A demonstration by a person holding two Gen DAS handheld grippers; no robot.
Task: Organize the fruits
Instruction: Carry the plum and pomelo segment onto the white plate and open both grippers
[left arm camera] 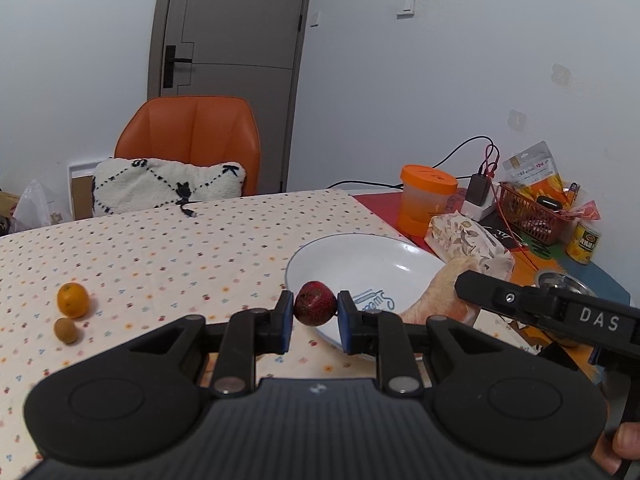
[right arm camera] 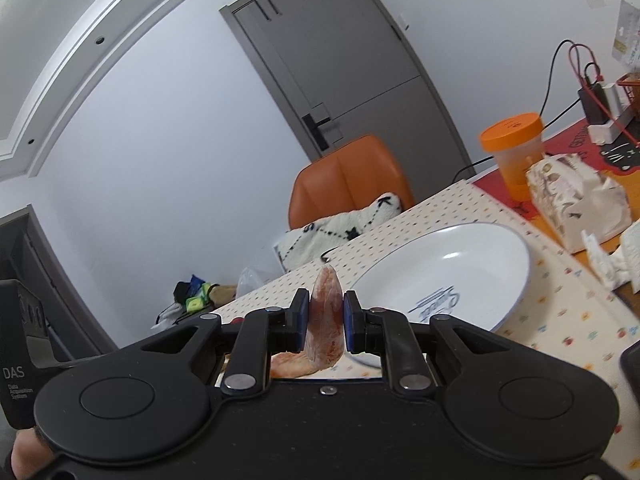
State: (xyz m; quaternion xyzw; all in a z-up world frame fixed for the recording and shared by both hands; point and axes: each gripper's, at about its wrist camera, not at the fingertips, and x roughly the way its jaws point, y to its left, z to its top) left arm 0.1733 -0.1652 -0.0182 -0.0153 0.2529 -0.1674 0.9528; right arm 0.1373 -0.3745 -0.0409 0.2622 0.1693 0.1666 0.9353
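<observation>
Gripping a small dark-red fruit (left arm camera: 315, 303) between its blue pads, my left claw (left arm camera: 315, 320) holds it in the air just over the near rim of the white plate (left arm camera: 384, 256), which sits on the dotted cloth of the worktop (left arm camera: 160, 248) toward its right side. My right claw (right arm camera: 326, 320) is closed on a pale pink-orange fruit segment (right arm camera: 326, 320), its pointed tip standing up above the pads and its lower part curling down below them; in the right wrist view the segment lies to the left of the plate (right arm camera: 472, 264), and I cannot tell whether it touches the cloth. In the left wrist view the same segment (left arm camera: 444, 292) shows beside the plate's right rim, under the black body of the right claw (left arm camera: 540, 308). Toward the left edge of the worktop rest a small orange citrus fruit (left arm camera: 72, 299) and, just beside it on the near side, a smaller brown round fruit (left arm camera: 67, 330); the two look to be touching or nearly so. Beyond the plate stand an orange-lidded jar (left arm camera: 426, 198) and a patterned tissue pack (left arm camera: 468, 240), with a red basket (left arm camera: 532, 212) and a yellow can (left arm camera: 585, 242) near the far right corner. An orange chair (left arm camera: 192, 140) with a white cushion (left arm camera: 168, 184) stands behind the far edge.
</observation>
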